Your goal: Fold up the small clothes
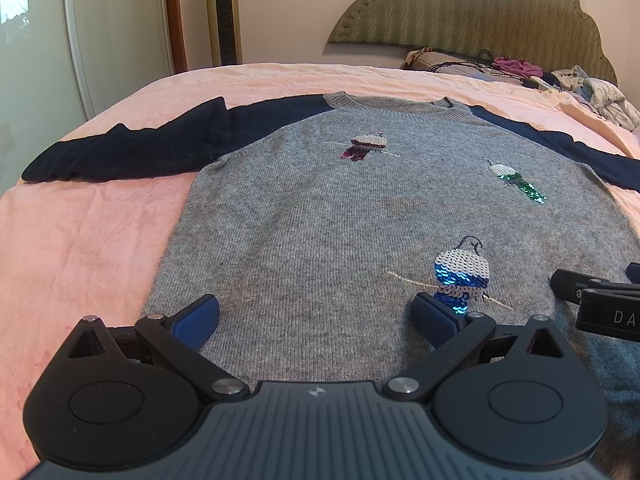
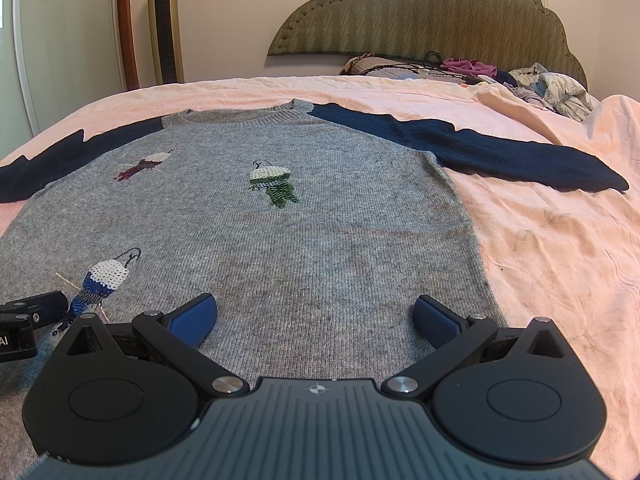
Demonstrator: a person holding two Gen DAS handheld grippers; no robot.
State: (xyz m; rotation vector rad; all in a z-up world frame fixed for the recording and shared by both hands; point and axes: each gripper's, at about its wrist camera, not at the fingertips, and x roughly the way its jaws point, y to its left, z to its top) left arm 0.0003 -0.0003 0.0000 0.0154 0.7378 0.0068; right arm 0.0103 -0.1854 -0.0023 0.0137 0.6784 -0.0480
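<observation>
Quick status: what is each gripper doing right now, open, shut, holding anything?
Left gripper: open, holding nothing, over the lower part of the grey sweater.
Right gripper: open, holding nothing, over the same sweater near its hem.

Matt knit sweater (image 1: pixel 320 220), sequinned birds (image 1: pixel 462 276)

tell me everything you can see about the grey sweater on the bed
The sweater is a grey knit with a ribbed round collar and navy sleeves, both stretched outward. It lies flat, front up and unfolded, on the pink bedsheet, collar toward the headboard. Three sequin birds decorate the front: blue, green and maroon. Faint darker patches show mid-front. The open left gripper and right gripper hover over its lower part.
</observation>
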